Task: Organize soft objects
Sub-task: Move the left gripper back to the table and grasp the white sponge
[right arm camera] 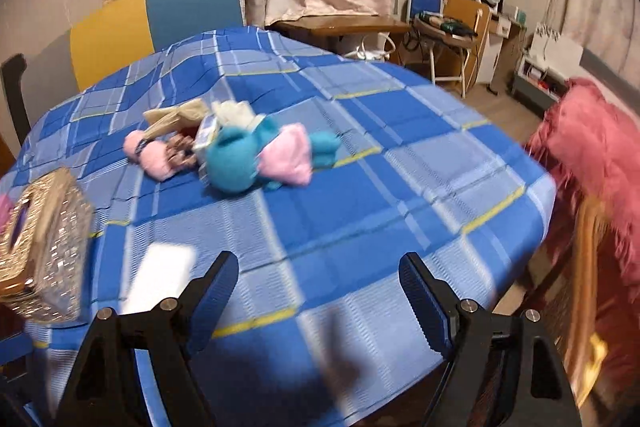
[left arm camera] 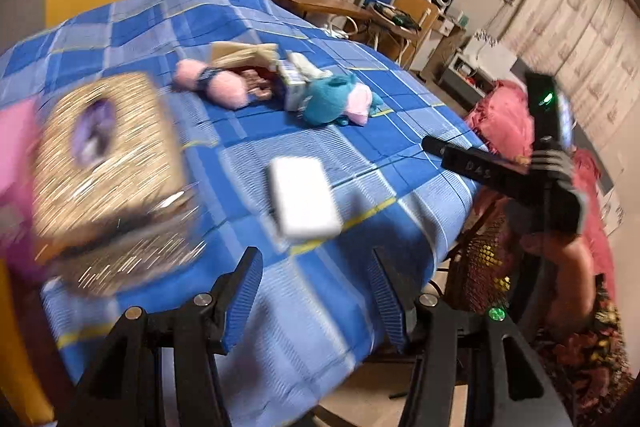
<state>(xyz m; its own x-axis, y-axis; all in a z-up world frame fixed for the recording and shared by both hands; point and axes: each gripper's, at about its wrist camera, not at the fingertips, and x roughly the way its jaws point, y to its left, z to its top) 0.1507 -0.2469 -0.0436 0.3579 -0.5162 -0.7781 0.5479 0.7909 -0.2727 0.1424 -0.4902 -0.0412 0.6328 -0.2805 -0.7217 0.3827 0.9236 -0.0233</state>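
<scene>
A teal and pink plush toy lies mid-table on the blue checked cloth. Beside it lie a pink fluffy roll, a small carton and a beige cloth. My left gripper is open and empty above the near table edge. My right gripper is open and empty, well short of the toys. The right gripper also shows in the left wrist view, held by a gloved hand at the table's right edge.
A glittery gold tissue box stands at the left. A white flat box lies near the front. A pink fringed cloth hangs over a chair at the right. Yellow and blue chairs stand behind.
</scene>
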